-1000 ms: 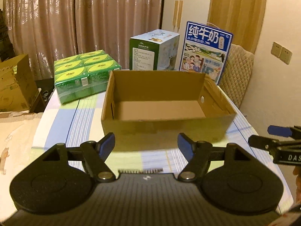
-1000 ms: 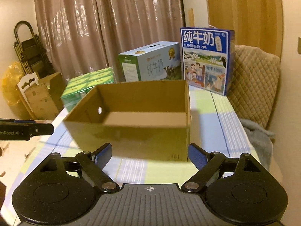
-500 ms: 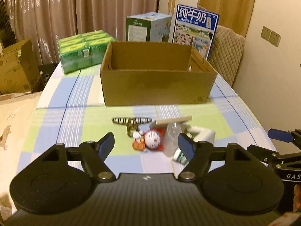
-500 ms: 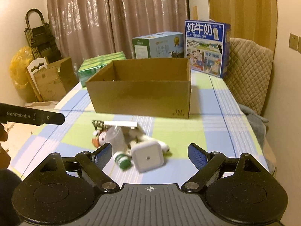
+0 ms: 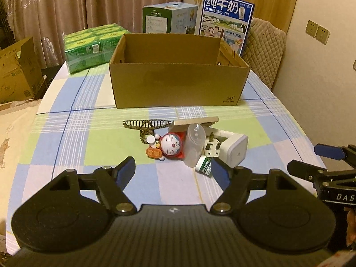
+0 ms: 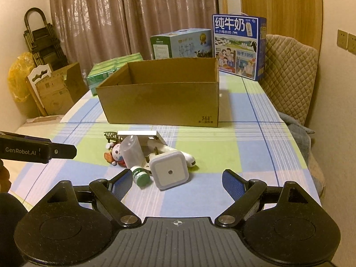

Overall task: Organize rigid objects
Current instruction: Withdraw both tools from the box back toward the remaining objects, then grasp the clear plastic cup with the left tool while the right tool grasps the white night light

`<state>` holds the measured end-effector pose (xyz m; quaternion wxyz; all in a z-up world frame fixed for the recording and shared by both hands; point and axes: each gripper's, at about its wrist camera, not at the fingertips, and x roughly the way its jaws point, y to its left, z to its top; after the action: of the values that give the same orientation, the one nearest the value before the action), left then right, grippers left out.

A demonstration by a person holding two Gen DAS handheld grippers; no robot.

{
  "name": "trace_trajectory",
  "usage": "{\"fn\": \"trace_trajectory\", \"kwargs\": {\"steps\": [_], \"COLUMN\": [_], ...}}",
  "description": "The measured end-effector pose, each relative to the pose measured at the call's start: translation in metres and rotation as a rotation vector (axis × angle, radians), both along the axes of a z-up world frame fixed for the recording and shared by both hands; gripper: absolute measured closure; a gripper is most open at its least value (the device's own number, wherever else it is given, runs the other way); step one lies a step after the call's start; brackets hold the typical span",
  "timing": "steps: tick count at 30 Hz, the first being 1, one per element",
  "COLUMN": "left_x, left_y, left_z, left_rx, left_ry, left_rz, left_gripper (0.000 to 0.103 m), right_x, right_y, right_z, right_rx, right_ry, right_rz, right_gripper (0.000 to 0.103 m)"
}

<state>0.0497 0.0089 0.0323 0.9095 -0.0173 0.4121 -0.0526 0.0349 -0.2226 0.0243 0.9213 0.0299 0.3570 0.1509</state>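
Note:
A small heap lies on the checked tablecloth in front of an open cardboard box: a Doraemon figure, a clear plastic bottle, a white square night light, a green-capped jar, a patterned hair clip and a flat white box. My left gripper hovers open just short of the heap, nothing between its fingers. My right gripper is open too, close behind the night light.
Behind the cardboard box stand a green pack of cartons, a green-and-white milk case and a blue milk case. A quilted chair is at the right. Cardboard boxes and a folded trolley sit on the floor at the left.
Both grippers have pulled back from the cardboard box and tipped down. The heap of small objects, out of sight a second ago, now lies just ahead of the fingers. Jaw openings look unchanged.

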Motion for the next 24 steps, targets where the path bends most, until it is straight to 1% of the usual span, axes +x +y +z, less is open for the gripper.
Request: {"fn": "trace_trajectory", "kwargs": {"steps": [15,24], "left_x": [0.012,0.026], "left_y": [-0.006,-0.006], "left_z": [-0.021,-0.04], "left_rx": [0.015,0.025], "left_ry": [0.041,0.073], "left_rz": [-0.016,-0.031], "left_gripper": [0.032,0.032], "right_x": [0.012,0.033], "right_y": [0.006,0.014], "right_z": [-0.018,-0.04], "right_rx": [-0.013,-0.046], "right_ry": [0.028,0.043], "right_rz": [0.02,0.05], "right_gripper": [0.018,0.019]}}
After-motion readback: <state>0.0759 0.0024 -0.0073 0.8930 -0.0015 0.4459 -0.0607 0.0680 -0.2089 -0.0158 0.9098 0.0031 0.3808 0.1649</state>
